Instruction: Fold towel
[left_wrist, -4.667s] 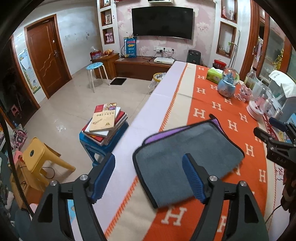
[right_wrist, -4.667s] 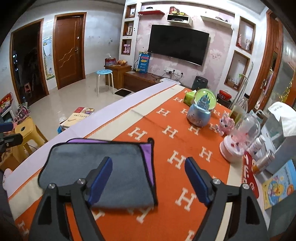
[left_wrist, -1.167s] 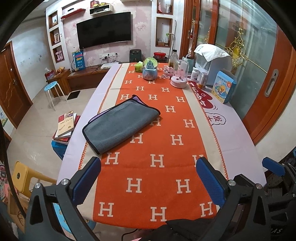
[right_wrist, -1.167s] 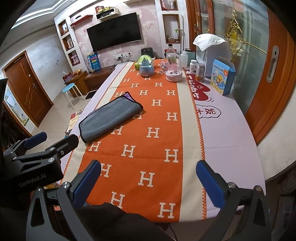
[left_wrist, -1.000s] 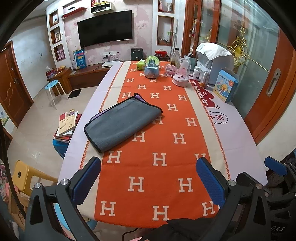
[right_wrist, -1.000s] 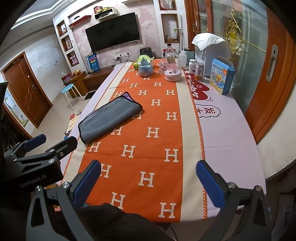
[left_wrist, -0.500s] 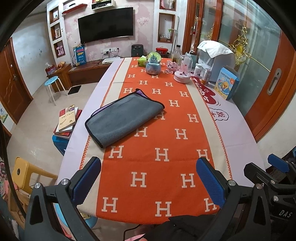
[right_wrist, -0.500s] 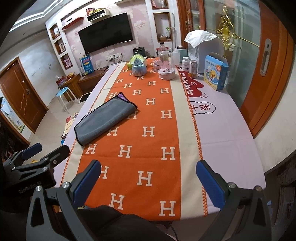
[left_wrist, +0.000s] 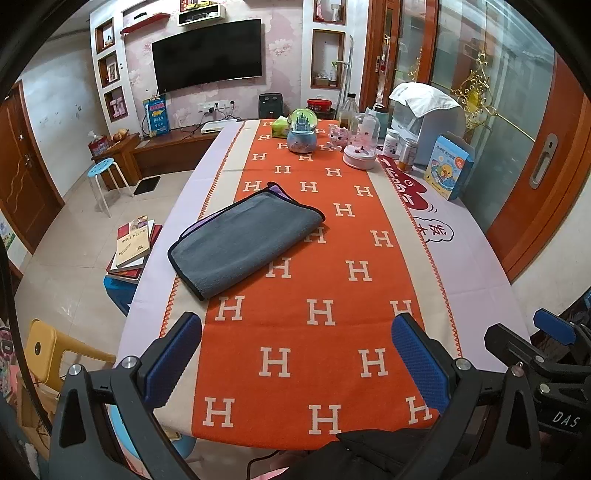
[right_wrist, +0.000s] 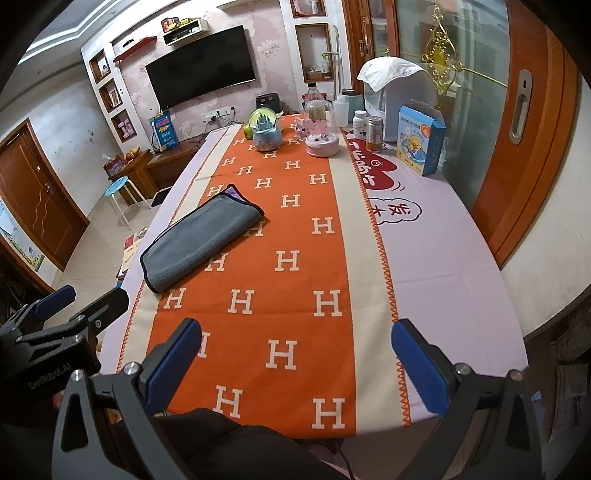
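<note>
A grey towel (left_wrist: 243, 238) with a black hem and a purple underside lies folded on the left part of the orange H-pattern tablecloth (left_wrist: 321, 314). It also shows in the right wrist view (right_wrist: 201, 240). My left gripper (left_wrist: 295, 365) is open and empty, held back over the table's near edge, well short of the towel. My right gripper (right_wrist: 295, 367) is open and empty too, also above the near edge. The left gripper (right_wrist: 59, 314) shows at the left of the right wrist view.
At the table's far end stand a snow globe (left_wrist: 303, 131), a pink glass dome (left_wrist: 360, 147), bottles, a white appliance (left_wrist: 424, 122) and a blue box (left_wrist: 448, 171). Left of the table are stacked books (left_wrist: 135, 243), a yellow stool (left_wrist: 48, 350) and a blue stool (left_wrist: 101, 168).
Both grippers have pulled back from the towel to the table's near edge and risen slightly. The towel lies still, folded.
</note>
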